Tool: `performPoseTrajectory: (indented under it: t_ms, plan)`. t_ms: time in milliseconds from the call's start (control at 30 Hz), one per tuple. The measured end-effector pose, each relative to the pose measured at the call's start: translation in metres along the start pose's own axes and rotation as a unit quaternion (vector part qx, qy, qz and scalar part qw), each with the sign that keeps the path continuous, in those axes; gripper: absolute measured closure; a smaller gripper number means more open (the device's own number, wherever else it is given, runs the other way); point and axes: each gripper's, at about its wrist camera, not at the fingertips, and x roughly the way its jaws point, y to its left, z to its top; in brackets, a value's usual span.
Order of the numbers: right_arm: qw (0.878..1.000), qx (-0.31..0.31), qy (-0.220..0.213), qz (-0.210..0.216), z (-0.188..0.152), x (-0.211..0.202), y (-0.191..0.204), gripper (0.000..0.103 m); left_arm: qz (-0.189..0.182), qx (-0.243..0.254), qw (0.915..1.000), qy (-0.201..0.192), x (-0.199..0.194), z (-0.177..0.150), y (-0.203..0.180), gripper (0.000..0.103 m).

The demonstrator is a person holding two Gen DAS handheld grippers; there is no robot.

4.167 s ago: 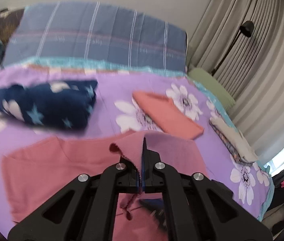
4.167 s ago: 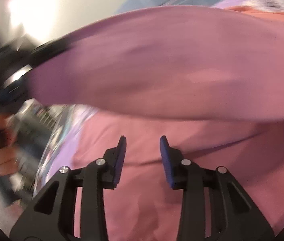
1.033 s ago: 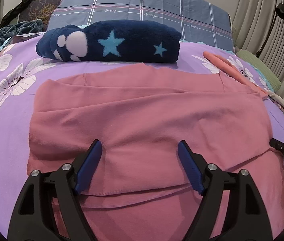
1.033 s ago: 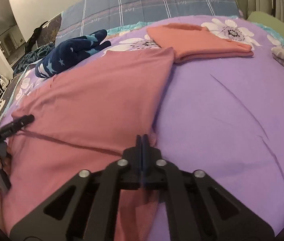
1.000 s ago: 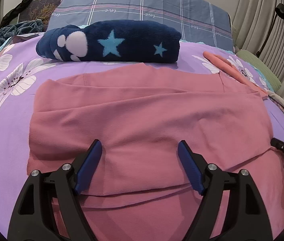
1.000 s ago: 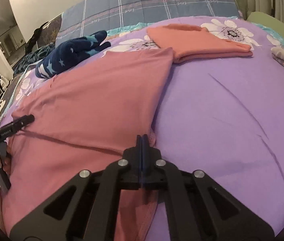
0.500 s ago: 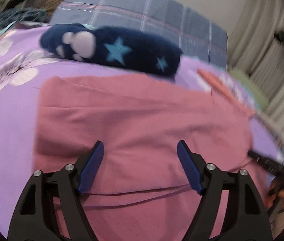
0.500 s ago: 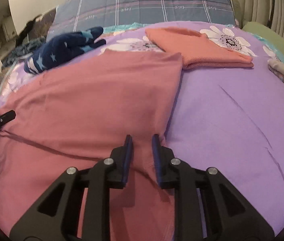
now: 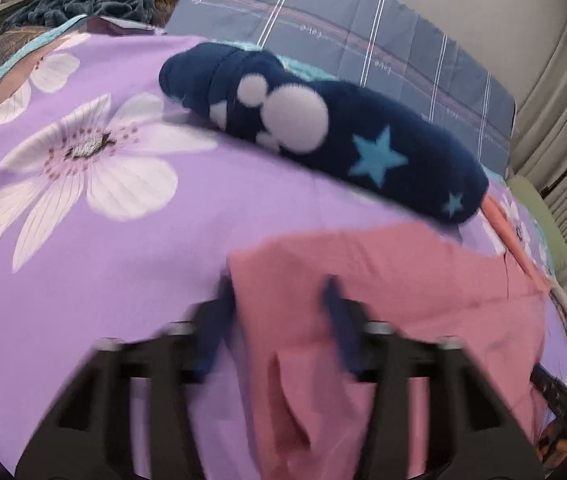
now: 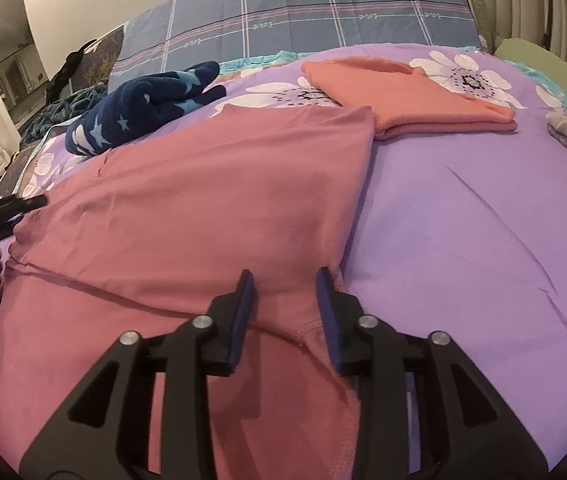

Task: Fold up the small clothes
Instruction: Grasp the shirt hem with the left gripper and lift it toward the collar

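Since a second ago the left tool has slid to the pink garment's left edge, its blurred jaws closing around that edge, seemingly not yet pinching. At lower centre, the right tool is opening, released, above the garment's right edge on the bed.
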Motion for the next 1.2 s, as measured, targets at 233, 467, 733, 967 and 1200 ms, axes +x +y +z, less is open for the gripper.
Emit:
performPoseTrajectory:
  t_ms: [233,467,733,967,1200]
  plan:
    - [1.000,-0.014,0.001,0.002,0.000,0.000,0.005,0.056,-0.010,0.005,0.9964,-0.085,-0.023,0.005,-0.001,0.097]
    - [1.000,-0.012,0.000,0.010,-0.001,0.000,0.005,0.052,-0.003,-0.070,0.9935,-0.090,-0.031,0.010,0.035,0.094]
    - [1.000,-0.015,0.000,0.012,-0.001,0.000,0.006,0.050,-0.040,0.007,0.9983,-0.041,-0.039,-0.014,-0.011,0.073]
    - [1.000,0.004,-0.013,0.014,0.003,-0.011,0.001,0.061,0.019,0.173,0.9845,0.018,-0.009,-0.066,-0.083,0.065]
    - [0.998,0.059,-0.001,-0.004,0.049,-0.015,-0.018,0.086,-0.017,0.112,0.9933,-0.023,-0.038,-0.058,-0.062,0.065]
